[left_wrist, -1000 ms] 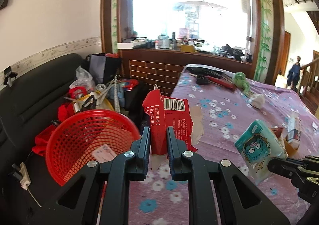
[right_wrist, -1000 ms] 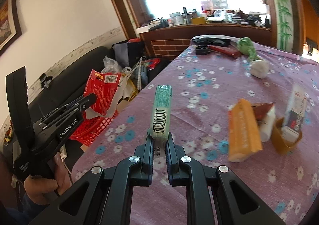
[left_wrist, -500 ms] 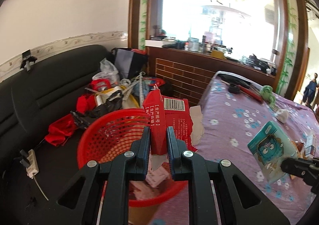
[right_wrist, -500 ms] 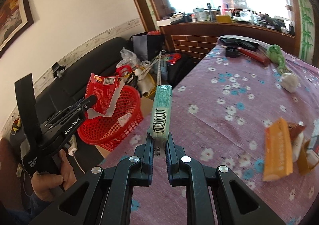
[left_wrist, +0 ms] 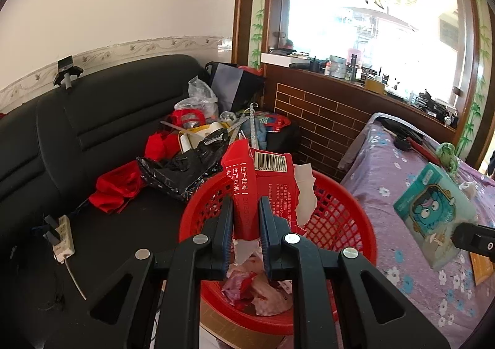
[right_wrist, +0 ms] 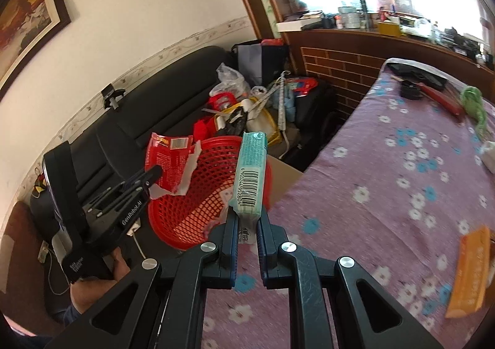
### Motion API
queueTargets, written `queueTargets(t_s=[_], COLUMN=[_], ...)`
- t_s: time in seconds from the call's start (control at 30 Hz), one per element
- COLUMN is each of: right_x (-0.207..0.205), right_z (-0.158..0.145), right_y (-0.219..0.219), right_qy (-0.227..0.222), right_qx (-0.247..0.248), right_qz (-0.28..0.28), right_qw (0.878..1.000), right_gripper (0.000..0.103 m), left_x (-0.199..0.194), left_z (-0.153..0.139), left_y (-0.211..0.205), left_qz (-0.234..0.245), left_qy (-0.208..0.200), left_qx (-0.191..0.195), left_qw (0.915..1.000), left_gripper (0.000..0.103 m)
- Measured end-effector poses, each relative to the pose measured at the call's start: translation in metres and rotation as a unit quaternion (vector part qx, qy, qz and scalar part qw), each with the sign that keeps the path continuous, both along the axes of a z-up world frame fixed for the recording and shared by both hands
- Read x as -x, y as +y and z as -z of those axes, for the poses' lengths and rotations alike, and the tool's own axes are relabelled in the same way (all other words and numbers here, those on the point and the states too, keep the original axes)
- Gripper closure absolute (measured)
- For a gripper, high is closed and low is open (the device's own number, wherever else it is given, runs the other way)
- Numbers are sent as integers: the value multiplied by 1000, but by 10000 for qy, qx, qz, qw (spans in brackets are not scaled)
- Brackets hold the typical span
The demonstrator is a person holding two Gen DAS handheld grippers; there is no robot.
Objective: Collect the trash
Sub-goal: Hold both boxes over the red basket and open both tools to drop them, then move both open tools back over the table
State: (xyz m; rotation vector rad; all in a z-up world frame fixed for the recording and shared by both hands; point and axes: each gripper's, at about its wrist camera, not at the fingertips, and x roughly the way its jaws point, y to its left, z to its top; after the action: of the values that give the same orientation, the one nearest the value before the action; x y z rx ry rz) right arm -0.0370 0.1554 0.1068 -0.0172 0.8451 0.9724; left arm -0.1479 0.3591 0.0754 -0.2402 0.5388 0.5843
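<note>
My left gripper (left_wrist: 245, 210) is shut on a torn red carton (left_wrist: 263, 182) with a barcode, held right above the red mesh basket (left_wrist: 349, 219), which has crumpled wrappers inside. In the right wrist view that carton (right_wrist: 168, 160) hangs over the basket (right_wrist: 198, 203), gripped by the left gripper (right_wrist: 153, 176). My right gripper (right_wrist: 247, 216) is shut on a teal tissue pack (right_wrist: 252, 169), over the table's left edge beside the basket. The same pack (left_wrist: 433, 216) shows at the right of the left wrist view.
The basket stands on a cardboard box (right_wrist: 284, 176) between a black sofa (left_wrist: 62, 132) piled with bags and clothes and the table with its purple flowered cloth (right_wrist: 402, 194). An orange packet (right_wrist: 470, 271) and a green bundle (right_wrist: 473, 101) lie on the table. A power strip (left_wrist: 62, 237) lies on the sofa.
Both grippers have swung left from over the table toward the sofa. The red carton now sits above the basket, and the tissue pack has reached the table's edge next to it.
</note>
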Motion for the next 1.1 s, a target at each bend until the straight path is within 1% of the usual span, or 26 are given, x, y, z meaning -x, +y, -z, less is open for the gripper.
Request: queueTargets(t_s=[0.17, 0.23, 0.27, 0.3, 0.33, 0.37, 0.43, 0.57, 0.67, 0.9, 1.1], right_x=[-4, -8, -10, -12, -16, -19, -20, -16, -11, -1, 9], right_z=[4, 5, 6, 7, 9, 10, 11, 11, 14, 21, 25], right_y=[31, 43, 49, 54, 58, 57, 46, 16, -19, -90, -164], right_qy=[15, 4, -38, -101, -115, -73, 48, -14, 49, 172, 122], right_qx=[63, 55, 61, 101, 147, 142, 37, 18, -26, -126, -228], right_qz=[-129, -160, -164, -135, -80, -30, 10, 198, 436, 952, 1598], right_qw=[9999, 9999, 9998, 9998, 9998, 9999, 10000, 9998, 9990, 9952, 9868], right_gripper=[90, 88, 88, 83, 78, 70, 70, 70, 70, 70, 70], left_x=[-1, -5, -5, -7, -7, -6, -2, 0, -4, -22, -38], left_z=[5, 9, 10, 11, 12, 11, 8, 3, 0, -3, -3], left_y=[8, 12, 14, 17, 18, 19, 15, 3, -11, -66, -121], left_qz=[-70, -123, -168, -211, -209, -216, -208, -14, 156, 808, 1391], left_qy=[46, 81, 98, 128, 110, 68, 14, -35, -57, 66, 221], left_qx=[65, 89, 108, 186, 268, 288, 210, 167, 178, 144, 79], left_qw=[9999, 9999, 9998, 9995, 9994, 9993, 9996, 9999, 9997, 9966, 9900], left_gripper=[88, 87, 81, 63, 52, 42, 42, 42, 42, 42, 40])
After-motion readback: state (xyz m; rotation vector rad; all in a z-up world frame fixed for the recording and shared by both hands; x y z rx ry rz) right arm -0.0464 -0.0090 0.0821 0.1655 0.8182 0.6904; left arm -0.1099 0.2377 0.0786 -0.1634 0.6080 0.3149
